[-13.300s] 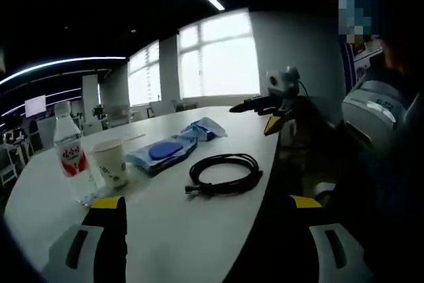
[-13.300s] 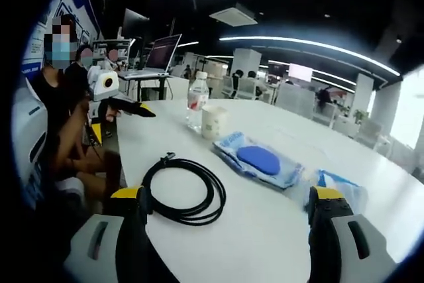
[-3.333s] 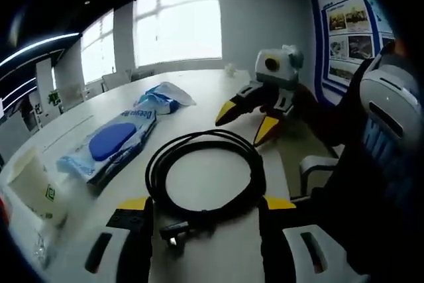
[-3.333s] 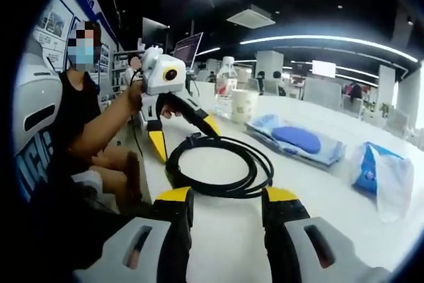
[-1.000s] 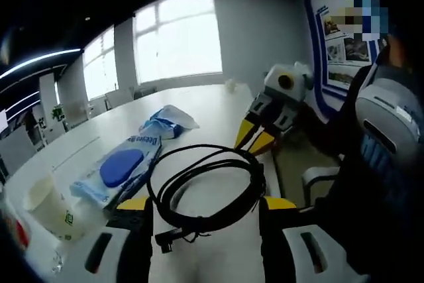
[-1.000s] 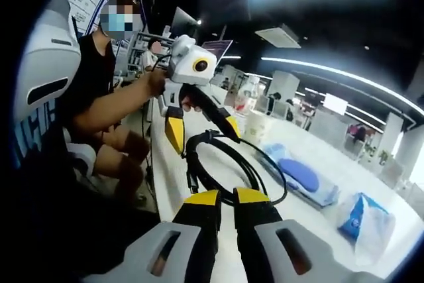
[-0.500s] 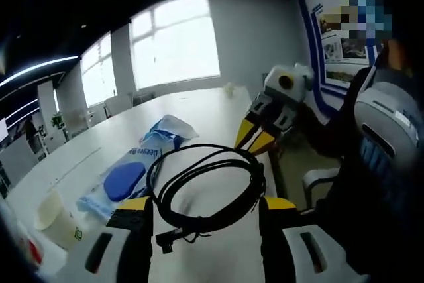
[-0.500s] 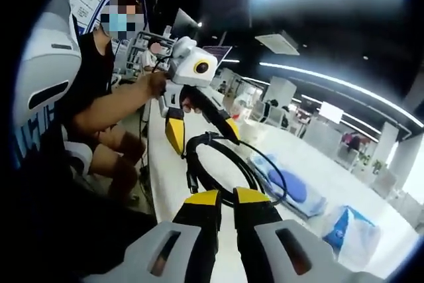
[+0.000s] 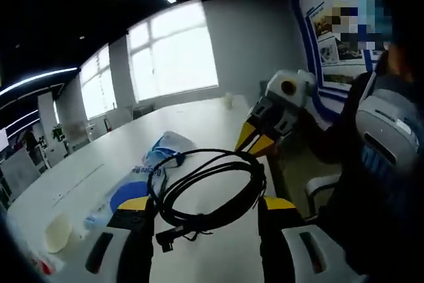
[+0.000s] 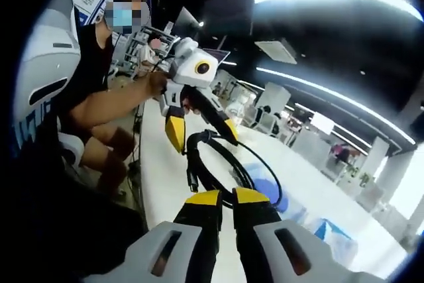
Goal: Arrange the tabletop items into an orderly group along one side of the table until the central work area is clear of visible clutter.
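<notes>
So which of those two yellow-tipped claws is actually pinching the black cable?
The right gripper: its jaws are closed together on the black cable, lifted off the table. The left gripper has its jaws spread wide, the coil hanging between them.

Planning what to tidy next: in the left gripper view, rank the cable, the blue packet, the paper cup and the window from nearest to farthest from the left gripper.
1. Cable: coiled between the left gripper's jaws.
2. Blue packet: just beyond, on the table to the view's left.
3. Paper cup: farther out at the view's lower left.
4. Window: on the far wall, past the table's end.
</notes>
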`<state>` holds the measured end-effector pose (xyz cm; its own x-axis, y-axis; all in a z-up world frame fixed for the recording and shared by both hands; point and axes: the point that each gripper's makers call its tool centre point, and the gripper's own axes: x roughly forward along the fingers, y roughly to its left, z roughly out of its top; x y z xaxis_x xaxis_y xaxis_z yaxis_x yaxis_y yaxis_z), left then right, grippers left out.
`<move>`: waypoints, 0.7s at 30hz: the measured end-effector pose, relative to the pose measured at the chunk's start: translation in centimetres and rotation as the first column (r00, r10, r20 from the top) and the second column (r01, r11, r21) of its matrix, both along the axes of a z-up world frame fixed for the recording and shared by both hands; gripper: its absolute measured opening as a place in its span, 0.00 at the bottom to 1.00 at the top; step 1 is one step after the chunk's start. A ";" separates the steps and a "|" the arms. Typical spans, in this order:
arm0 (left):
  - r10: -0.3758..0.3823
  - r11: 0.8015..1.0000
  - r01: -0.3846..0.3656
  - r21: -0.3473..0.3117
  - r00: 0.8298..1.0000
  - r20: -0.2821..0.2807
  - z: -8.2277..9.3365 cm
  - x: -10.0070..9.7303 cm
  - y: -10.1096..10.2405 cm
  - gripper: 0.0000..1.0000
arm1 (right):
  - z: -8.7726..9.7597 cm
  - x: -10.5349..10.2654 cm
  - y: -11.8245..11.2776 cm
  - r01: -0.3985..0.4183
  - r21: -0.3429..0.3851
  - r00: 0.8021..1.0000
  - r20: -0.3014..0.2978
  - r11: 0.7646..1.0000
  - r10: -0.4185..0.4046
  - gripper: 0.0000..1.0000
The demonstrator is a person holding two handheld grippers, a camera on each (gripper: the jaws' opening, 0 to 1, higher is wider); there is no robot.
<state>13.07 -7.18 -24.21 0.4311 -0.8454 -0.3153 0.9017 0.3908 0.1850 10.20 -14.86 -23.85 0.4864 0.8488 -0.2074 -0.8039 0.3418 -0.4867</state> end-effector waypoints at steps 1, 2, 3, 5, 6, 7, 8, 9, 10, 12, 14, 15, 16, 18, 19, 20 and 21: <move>-0.005 1.000 0.005 -0.002 1.000 0.004 0.1 0.0 -0.2 0.63 | 0.1 0.0 -0.1 0.004 -0.001 1.000 0.002 1.000 -0.004 0.04; -0.013 1.000 0.013 -0.010 1.000 0.008 0.3 0.3 -0.5 0.63 | 0.2 0.2 -0.5 0.014 -0.001 1.000 0.006 1.000 -0.014 0.04; -0.022 1.000 0.022 -0.018 1.000 0.011 0.4 0.5 -0.9 0.62 | 0.3 0.3 -0.8 0.024 -0.005 1.000 0.010 1.000 -0.024 0.04; -0.033 0.999 0.033 -0.030 0.999 0.003 0.5 1.0 -1.6 0.62 | 0.2 0.6 -1.5 0.045 -0.016 0.999 0.019 0.999 -0.044 0.04; -0.038 0.999 0.038 -0.030 0.999 0.003 0.5 1.1 -1.9 0.62 | 0.2 0.6 -1.7 0.051 -0.023 0.998 0.023 0.998 -0.050 0.03; -0.044 0.999 0.044 -0.028 0.999 0.006 0.6 1.2 -2.3 0.63 | 0.3 0.7 -2.1 0.063 -0.025 0.998 0.030 0.998 -0.062 0.03; -0.048 0.999 0.048 -0.025 0.999 0.009 0.6 1.3 -2.5 0.63 | 0.3 0.8 -2.3 0.068 -0.026 0.997 0.029 0.997 -0.067 0.03; -0.051 0.998 0.052 -0.023 0.999 0.012 0.7 1.3 -2.8 0.63 | 0.3 0.8 -2.5 0.072 -0.026 0.997 0.031 0.997 -0.072 0.03; -0.056 0.998 0.056 -0.026 0.998 0.015 0.9 1.4 -3.1 0.63 | 0.5 0.9 -2.8 0.083 -0.025 0.996 0.039 0.996 -0.082 0.03; -0.065 0.997 0.065 -0.027 0.998 0.016 1.1 1.5 -3.5 0.63 | 0.7 0.9 -3.2 0.090 -0.026 0.995 0.040 0.996 -0.089 0.03; -0.071 0.997 0.072 -0.026 0.997 0.019 1.2 1.5 -3.9 0.63 | 0.8 0.9 -3.5 0.098 -0.025 0.994 0.044 0.995 -0.097 0.03; -0.077 0.997 0.077 -0.024 0.997 0.019 1.2 1.6 -4.1 0.63 | 0.8 0.9 -3.8 0.101 -0.029 0.994 0.044 0.994 -0.100 0.03; -0.080 0.996 0.081 -0.023 0.997 0.020 1.2 1.6 -4.4 0.63 | 0.8 1.0 -4.0 0.109 -0.031 0.993 0.047 0.994 -0.107 0.03; -0.087 0.996 0.088 -0.023 0.996 0.023 1.3 1.7 -4.7 0.63 | 0.7 1.1 -4.4 0.116 -0.032 0.992 0.046 0.993 -0.115 0.03; -0.090 0.996 0.090 -0.025 0.996 0.024 1.3 1.7 -4.9 0.63 | 0.7 1.1 -4.7 0.123 -0.031 0.992 0.046 0.992 -0.121 0.03; -0.098 0.995 0.098 -0.029 0.995 0.027 1.3 1.8 -5.2 0.63 | 0.7 1.1 -4.8 0.128 -0.032 0.991 0.046 0.991 -0.126 0.03; -0.102 0.994 0.103 -0.032 0.994 0.033 1.3 1.9 -5.4 0.63 | 0.6 1.2 -5.0 0.134 -0.035 0.990 0.046 0.990 -0.132 0.03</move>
